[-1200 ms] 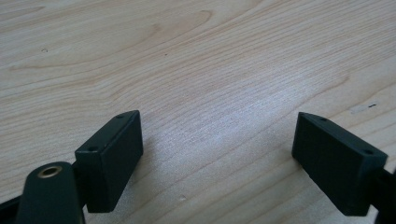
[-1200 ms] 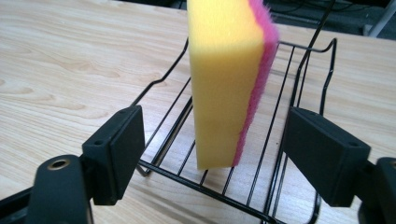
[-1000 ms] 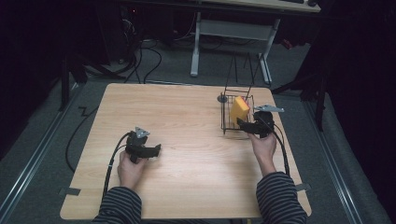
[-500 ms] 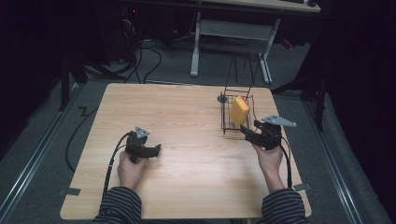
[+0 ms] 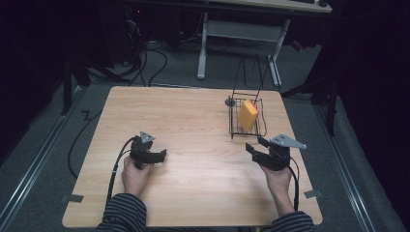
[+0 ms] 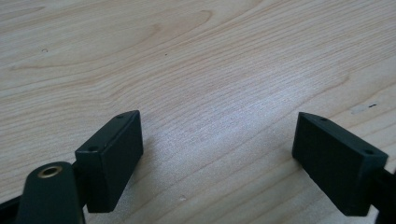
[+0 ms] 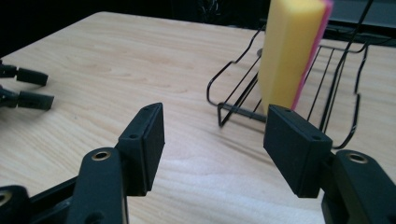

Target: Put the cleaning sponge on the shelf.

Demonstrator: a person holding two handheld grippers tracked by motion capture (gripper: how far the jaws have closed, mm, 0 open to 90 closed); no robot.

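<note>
Just beyond right gripper (image 5: 257, 145), sponge (image 5: 248, 115), racked

The person is holding a hand-held gripper in each hand, both forearms in striped sleeves coming in from the near edge of the bench (image 5: 193, 116). The left hand (image 5: 134, 175) is resting low on the bench, gripping the left hand-held gripper (image 5: 162, 155), which is pointing across toward the right with its jaws standing wide apart and nothing between them. The right hand (image 5: 277, 180) is holding the right hand-held gripper (image 5: 255, 145) with its jaws pointing forward and to the left; its jaws have just been closing and are standing partly apart, with nothing between the pads. A cable is trailing back from each hand-held gripper along the wrist.
</note>
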